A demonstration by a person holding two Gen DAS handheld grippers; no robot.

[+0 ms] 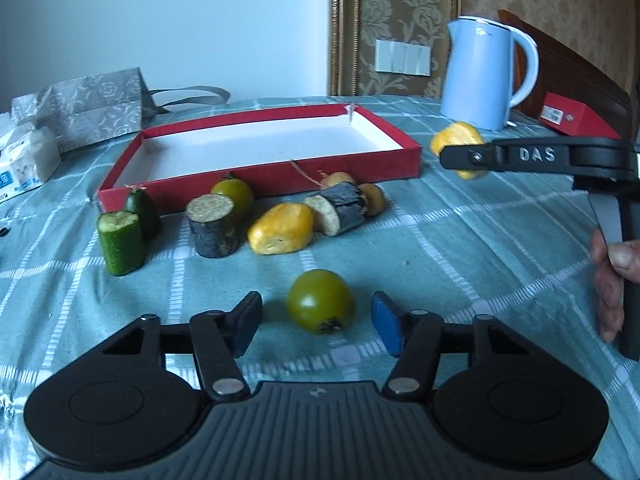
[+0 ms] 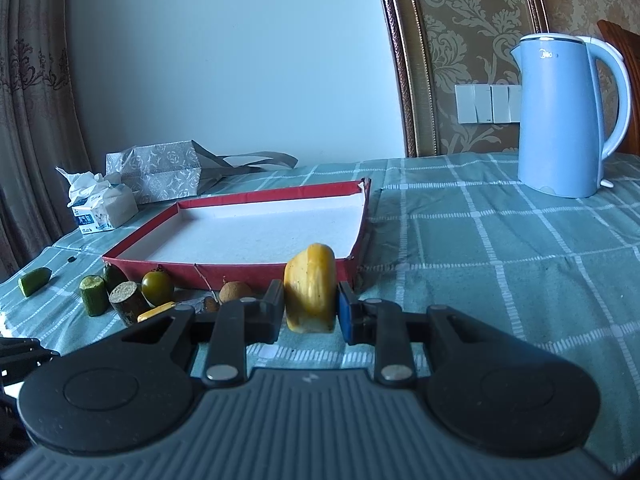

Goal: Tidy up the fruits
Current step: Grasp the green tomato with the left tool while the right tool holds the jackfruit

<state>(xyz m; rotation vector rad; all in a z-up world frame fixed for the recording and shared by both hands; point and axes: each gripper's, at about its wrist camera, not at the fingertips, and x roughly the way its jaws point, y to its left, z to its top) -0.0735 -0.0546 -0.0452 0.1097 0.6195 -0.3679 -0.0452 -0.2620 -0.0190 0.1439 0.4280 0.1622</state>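
A soft teal cloth with a white check covers the worktop [image 1: 460,248]. On it lies a shallow red cardboard box [image 1: 264,184], rectangular, with a plain white bottom. In front of the box's near wall sits a loose cluster of fruit pieces: two stubby green cucumber chunks [image 1: 122,242] with rough cut tops, a dark-skinned cylinder [image 1: 214,226] with a pale grainy cut face, a second dark cut piece [image 1: 340,210] lying on its side, a smooth, lumpy yellow piece [image 1: 282,228], a glossy green tomato [image 1: 234,194] next to the box wall, and small round brown fruits [image 1: 372,198]. One more cucumber piece [image 2: 34,280] lies apart at the far left in the right wrist view.

A smooth pale-blue kettle [image 1: 486,74] with a white handle stands on the cloth beyond the box, a patterned grey bag [image 1: 86,106] and a tissue pack [image 1: 28,160] off to the left, and a red carton [image 1: 576,118] to the right.

The left hand-held gripper [image 1: 316,320] is partly open, its dark pads on either side of a round, shiny green tomato [image 1: 320,306] that rests on the cloth; a gap shows on each side, so nothing is gripped. The right hand-held gripper [image 2: 310,306] is clamped on a waxy yellow fruit piece [image 2: 310,288], held upright above the cloth, near the box's right front corner. The person's fingers [image 1: 612,276] wrap its handle.
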